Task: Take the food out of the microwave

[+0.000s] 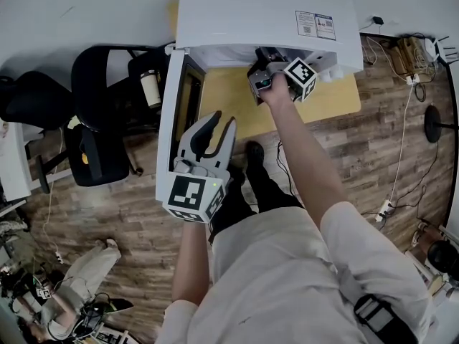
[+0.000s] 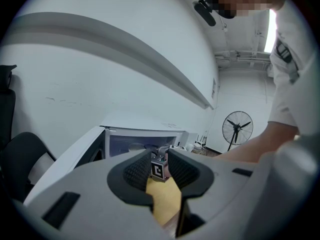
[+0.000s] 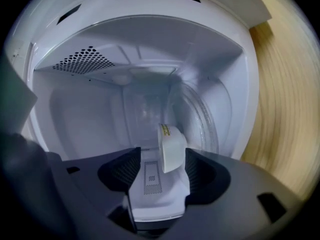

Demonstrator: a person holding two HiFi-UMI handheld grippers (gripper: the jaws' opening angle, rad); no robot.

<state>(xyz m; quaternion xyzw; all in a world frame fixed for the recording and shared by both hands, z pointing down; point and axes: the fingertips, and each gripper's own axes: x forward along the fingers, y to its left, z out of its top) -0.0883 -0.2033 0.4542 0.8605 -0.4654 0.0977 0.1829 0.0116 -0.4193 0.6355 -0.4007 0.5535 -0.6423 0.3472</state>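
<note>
The white microwave sits on a wooden table with its door swung wide to the left. The person's right arm stretches forward, and the right gripper is tipped into the open cavity. In the right gripper view, a small white food container with a yellow label on its broad end stands inside the microwave, in line with the gap between the jaws. The jaws are spread. The container's side sits just against the right-hand pad and well clear of the other, though it is hard to say whether that pad truly touches it or the container merely stands beyond it. The glass turntable curves along the right of that view. The left gripper is held lower, beside the open door, with its jaws apart and nothing between them; only the table shows through the gap.
</note>
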